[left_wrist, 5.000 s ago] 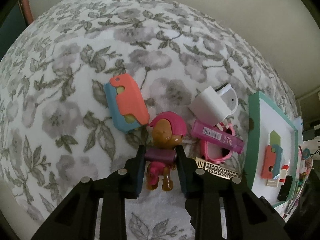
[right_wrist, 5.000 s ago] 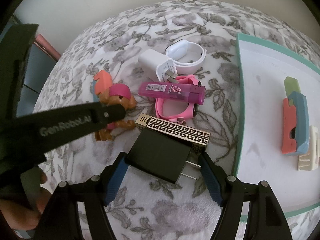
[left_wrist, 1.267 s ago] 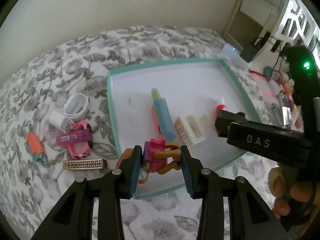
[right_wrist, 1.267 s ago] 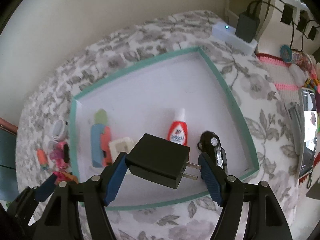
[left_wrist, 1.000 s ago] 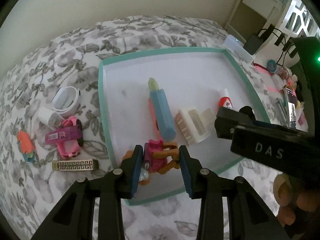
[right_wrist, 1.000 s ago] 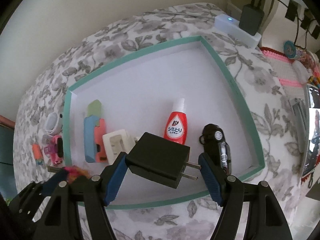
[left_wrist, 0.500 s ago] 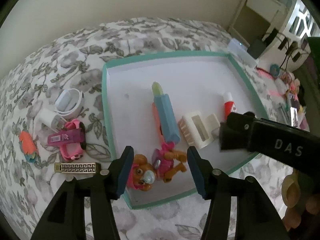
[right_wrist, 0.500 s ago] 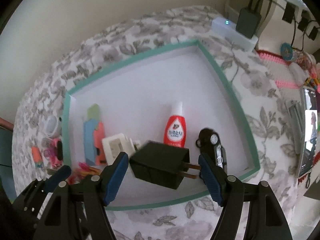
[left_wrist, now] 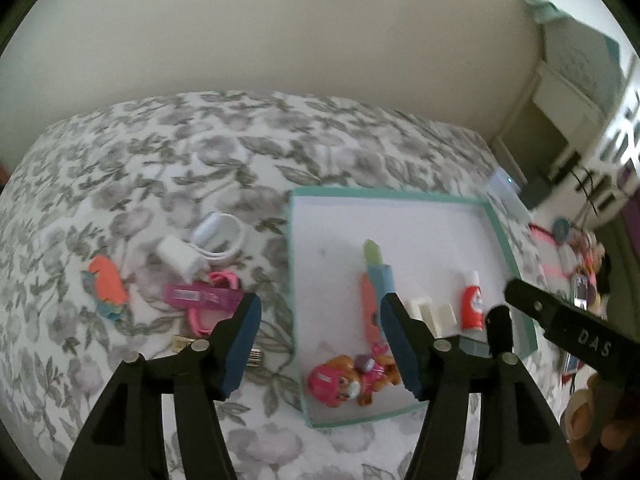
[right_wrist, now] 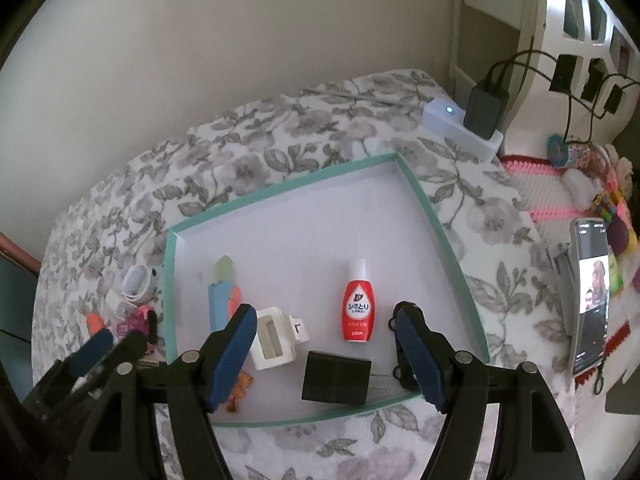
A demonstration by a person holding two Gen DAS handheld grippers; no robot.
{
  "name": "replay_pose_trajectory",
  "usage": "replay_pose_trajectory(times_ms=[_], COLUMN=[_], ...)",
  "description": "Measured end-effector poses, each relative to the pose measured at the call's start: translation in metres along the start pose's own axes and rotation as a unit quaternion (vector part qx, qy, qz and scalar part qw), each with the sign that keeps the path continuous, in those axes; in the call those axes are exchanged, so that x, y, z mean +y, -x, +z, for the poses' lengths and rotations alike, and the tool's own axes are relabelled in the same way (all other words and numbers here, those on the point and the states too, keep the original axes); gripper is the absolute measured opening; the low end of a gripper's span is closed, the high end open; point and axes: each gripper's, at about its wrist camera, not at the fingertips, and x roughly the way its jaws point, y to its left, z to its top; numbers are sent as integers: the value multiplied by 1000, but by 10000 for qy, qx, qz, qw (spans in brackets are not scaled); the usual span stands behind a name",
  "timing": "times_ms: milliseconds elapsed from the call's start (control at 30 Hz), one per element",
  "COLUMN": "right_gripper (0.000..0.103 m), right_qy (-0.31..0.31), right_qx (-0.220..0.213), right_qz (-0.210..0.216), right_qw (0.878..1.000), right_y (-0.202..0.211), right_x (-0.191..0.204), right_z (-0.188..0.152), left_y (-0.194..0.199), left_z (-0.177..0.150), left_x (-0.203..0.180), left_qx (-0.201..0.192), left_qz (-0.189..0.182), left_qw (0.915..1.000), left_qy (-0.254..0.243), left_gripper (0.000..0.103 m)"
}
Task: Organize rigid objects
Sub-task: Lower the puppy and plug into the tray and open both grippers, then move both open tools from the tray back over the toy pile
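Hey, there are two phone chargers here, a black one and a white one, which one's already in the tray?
The black charger. It lies inside the teal tray near its front edge; the white charger sits outside on the floral bedspread.

- Toy car (right_wrist: 402, 344): mostly hidden behind the right finger of the right tongs (right_wrist: 326, 354); only dark edges show.
- Figurine (right_wrist: 240, 394): only orange legs visible below the left finger.
- Patterned gold bar (left_wrist: 256, 356): largely covered by the left tongs (left_wrist: 320, 344).
- Left wrist view: blurred throughout; bottle (left_wrist: 471, 307) label unreadable.
- Hand (left_wrist: 596, 420): cut off at lower right edge.
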Motion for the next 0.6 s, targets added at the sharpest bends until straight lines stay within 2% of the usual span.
replay_pose_trajectory(times_ms=[100,200,333,367,400,467,567,600], right_gripper=[76,83,84,84,85,86,87,90], right_qy=[23,66,124,149,182,277,427,462], right_qx=[-21,42,183,207,218,237,260,262], right_qz=[-17,-76,-119,-118,-121,-152,-167,-172], right_qw=[10000,9999,9997,9996,9995,9992,9986,9984], right_y=[1,-4,-14,-16,-17,-19,-22,-22], right_x=[2,3,5,6,8,12,18,20], right_z=[0,-1,-4,-5,-6,-8,-10,-11], left_y=[3,4,0,0,-1,-2,-1,-1], left_z=[3,4,3,3,2,2,1,1], left_x=[14,26,36,38,39,40,40,40], left_qx=[-59,-89,-31,-15,1,-8,-42,-53], left_qz=[172,354,547,588,630,684,730,761], left_qw=[9996,9986,9970,9966,9963,9960,9957,9955], left_qy=[224,380,555,576,584,584,565,559], left_gripper=[72,74,74,76,84,89,90,91])
